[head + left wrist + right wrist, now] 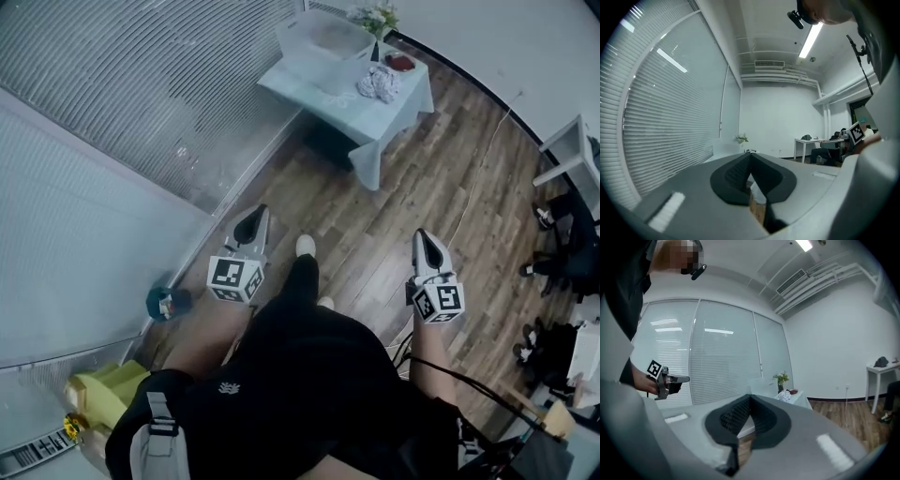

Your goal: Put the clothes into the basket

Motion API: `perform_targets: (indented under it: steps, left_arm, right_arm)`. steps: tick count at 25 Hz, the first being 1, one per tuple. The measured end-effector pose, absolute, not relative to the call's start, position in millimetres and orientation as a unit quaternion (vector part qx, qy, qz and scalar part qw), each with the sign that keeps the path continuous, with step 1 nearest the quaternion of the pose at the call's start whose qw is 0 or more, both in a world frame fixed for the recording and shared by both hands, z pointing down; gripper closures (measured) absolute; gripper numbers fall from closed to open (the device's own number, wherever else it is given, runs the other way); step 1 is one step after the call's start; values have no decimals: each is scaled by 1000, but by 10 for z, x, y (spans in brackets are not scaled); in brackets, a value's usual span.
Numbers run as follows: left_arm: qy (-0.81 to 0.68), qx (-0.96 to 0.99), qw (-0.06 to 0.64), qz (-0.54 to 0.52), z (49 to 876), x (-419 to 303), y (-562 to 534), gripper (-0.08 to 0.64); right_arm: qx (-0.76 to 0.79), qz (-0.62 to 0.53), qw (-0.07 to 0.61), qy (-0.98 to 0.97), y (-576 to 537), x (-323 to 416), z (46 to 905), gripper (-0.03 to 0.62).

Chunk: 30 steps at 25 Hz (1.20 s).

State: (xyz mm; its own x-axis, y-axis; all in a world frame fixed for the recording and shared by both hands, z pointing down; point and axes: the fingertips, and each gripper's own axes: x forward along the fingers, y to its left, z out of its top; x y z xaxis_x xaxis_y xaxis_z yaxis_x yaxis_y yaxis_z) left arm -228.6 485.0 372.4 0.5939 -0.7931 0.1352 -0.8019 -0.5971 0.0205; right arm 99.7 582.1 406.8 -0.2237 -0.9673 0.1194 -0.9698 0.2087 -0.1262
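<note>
Black pads met tip to tip on both tools: the left gripper [251,217] and the right gripper [424,239] were each fully closed with nothing between the jaws. Both were held side by side over the wooden floor [441,178]. Well ahead of the two stood a pale-covered table [375,122]. The crumpled clothes [380,82] lay on it, just beside the translucent basket [292,30], on the right gripper's side. Flowers [375,16] stood beyond them.

Whitish clothes [380,83], pale-blue tablecloth [373,120]
</note>
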Motion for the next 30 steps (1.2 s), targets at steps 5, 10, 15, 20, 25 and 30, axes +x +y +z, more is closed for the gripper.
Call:
perform_targets:
  steps: [5, 10, 15, 20, 25, 30]
  left_arm:
    - [-446, 894, 26, 47, 3523, -2130, 4239, 552]
    - [-432, 901, 11, 32, 3427, -1907, 3640, 552]
    - [-416, 909, 16, 27, 3431, -1562, 2992, 552]
    - [-406, 913, 23, 32, 3444, -1371, 2246, 552]
    - [-405, 914, 1, 25, 3239, -1455, 1734, 552]
    - [-399, 917, -1, 9, 3199, -1435, 1080, 552]
  right_arm:
    - [618, 120, -30, -777, 5492, 1151, 4090, 592]
    - [644, 134, -51, -751, 5184, 1414, 4043, 592]
    - [665, 157, -48, -729, 4708, 1724, 4111, 592]
    - [678, 161, -48, -716, 4005, 1948, 4113, 592]
    - [681, 159, -52, -713, 3498, 1858, 4037, 592]
    - [684, 142, -39, -714, 2876, 1834, 3922, 592]
